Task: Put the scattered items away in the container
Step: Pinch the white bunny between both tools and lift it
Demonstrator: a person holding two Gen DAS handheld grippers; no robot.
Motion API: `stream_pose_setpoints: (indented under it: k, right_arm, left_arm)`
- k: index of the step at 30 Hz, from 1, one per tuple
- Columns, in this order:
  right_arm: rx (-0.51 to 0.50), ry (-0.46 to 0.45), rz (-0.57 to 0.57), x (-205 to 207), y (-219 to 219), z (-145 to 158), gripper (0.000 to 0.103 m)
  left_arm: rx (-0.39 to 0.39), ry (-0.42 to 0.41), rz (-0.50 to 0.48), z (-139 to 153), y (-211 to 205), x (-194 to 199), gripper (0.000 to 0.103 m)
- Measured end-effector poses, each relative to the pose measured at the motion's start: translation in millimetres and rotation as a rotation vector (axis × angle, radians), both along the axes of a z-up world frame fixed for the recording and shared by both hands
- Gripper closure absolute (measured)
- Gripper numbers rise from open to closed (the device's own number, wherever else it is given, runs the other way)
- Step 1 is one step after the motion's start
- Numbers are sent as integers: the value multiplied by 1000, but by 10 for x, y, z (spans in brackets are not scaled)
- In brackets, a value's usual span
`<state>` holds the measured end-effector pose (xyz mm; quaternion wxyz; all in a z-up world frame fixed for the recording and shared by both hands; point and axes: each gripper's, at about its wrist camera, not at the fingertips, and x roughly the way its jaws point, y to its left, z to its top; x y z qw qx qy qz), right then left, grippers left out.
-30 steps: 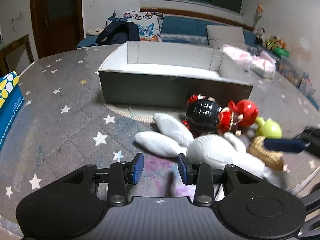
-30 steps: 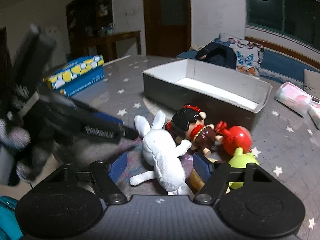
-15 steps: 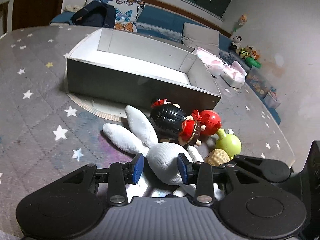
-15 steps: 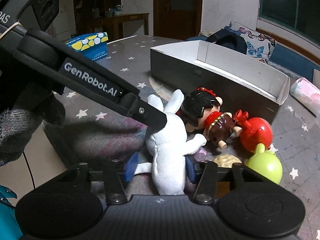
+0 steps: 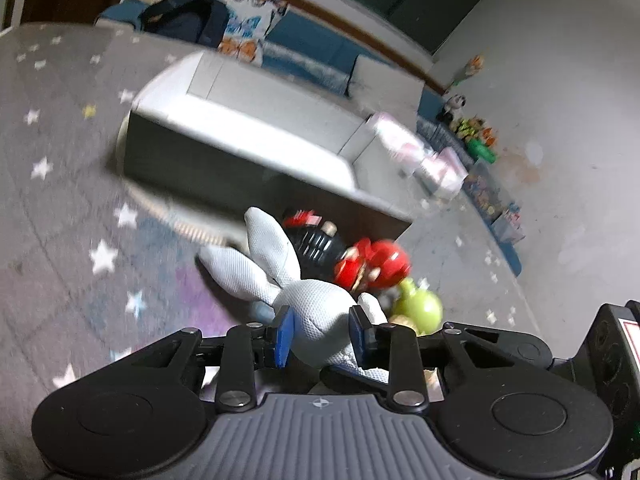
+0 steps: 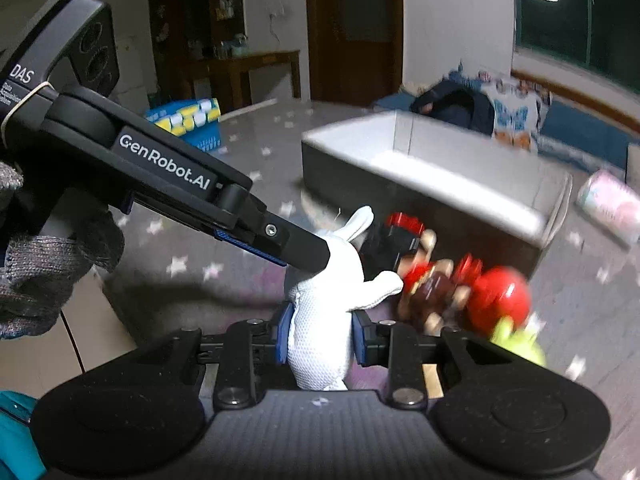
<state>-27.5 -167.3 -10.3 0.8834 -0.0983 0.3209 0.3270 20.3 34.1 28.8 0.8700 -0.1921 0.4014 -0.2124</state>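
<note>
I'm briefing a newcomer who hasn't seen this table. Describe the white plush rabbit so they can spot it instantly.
Start at the grey box on the star-patterned table; a toy cluster lies before its near wall. The white rabbit is on that cluster's left, beside a black-haired doll. It alone is white mesh fabric with long ears, and both grippers' jaws flank it.
</note>
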Motion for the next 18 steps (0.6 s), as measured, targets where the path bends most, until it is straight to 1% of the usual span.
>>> stream_pose_setpoints:
  k: [6, 8, 11, 14, 16, 18]
  right_arm:
    - [-28, -134, 34, 251, -25, 472, 74]
    - [-57, -195, 47, 417, 16, 632, 74]
    - [-98, -251, 59, 687, 63, 762, 74]
    - [-144, -267, 74, 1003, 122, 793, 74]
    - [-180, -260, 88, 1208, 171, 737, 74]
    - [-222, -250, 102, 1394, 212, 642, 74]
  left_arm:
    - [-15, -129, 12, 413, -54, 206, 71]
    - [-23, -175, 25, 554, -78, 357, 71]
    - [-21, -226, 48, 672, -127, 617, 71]
    - [-1, -255, 66, 702, -187, 909, 71]
    - [11, -249, 74, 645, -230, 1126, 71]
    - [19, -223, 81, 546, -261, 1326, 71]
